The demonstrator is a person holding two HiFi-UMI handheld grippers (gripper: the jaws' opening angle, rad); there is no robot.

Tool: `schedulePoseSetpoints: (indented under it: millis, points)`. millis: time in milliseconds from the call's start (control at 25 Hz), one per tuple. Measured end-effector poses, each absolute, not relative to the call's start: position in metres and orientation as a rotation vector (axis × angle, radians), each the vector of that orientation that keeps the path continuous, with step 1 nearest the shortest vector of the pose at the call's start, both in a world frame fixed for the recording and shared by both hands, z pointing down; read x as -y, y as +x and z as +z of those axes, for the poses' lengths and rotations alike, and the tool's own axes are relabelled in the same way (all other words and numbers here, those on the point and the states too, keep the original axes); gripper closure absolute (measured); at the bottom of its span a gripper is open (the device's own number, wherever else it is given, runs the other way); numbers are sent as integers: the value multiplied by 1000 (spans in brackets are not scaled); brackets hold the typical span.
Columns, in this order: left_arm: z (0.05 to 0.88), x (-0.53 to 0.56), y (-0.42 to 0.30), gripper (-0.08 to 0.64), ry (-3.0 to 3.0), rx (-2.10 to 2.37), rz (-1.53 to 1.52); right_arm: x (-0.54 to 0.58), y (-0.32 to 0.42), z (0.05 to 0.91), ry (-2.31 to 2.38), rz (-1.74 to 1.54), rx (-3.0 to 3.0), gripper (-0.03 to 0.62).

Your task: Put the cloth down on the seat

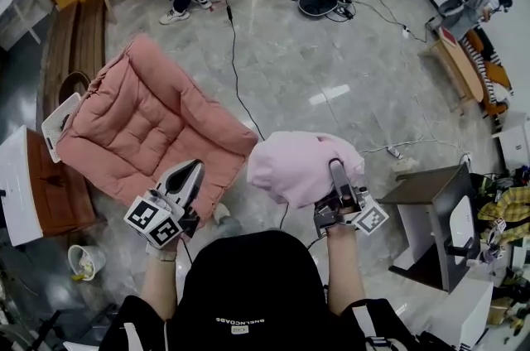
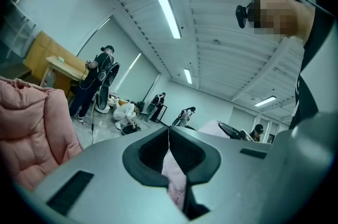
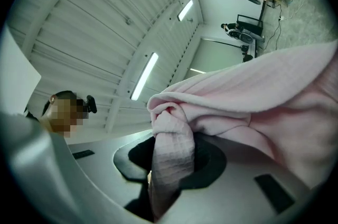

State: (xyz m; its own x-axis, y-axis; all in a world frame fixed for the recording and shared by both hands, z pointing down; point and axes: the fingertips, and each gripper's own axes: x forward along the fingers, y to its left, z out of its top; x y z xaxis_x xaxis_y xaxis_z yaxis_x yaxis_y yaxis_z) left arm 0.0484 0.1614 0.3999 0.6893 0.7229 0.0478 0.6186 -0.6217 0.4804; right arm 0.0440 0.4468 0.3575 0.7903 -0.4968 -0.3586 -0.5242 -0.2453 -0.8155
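Grey stone floor below. The right gripper (image 1: pixel 336 172) pinches a fold of the pink cloth (image 1: pixel 294 163) between its jaws. The left gripper (image 1: pixel 194 170) has its jaws together and empty. The cushioned seat (image 1: pixel 132 117) ahead is bare, so placing remains.

**Covered, cropped, unclear**

In the head view the cloth (image 1: pixel 294 163) drapes over the tips of the right tool (image 1: pixel 336 169), so only its rear part shows. In the right gripper view the cloth runs off the right edge. The left tool (image 1: pixel 192 169) covers part of the seat (image 1: pixel 141 126) at its near edge, and the left gripper view crops the seat at the left. Low behind the left tool's meeting jaws sits a pale pink patch (image 2: pixel 174 178) that cannot be identified. The person's head (image 1: pixel 248 283) hides the floor beneath it.
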Motion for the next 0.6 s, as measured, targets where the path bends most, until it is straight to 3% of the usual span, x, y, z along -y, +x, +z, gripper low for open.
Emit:
schedulePoseSetpoints:
  millis: [600]
  points:
    - [416, -41, 83, 541, 2460, -925, 294, -323, 115, 350, -1898, -73, -865, 472]
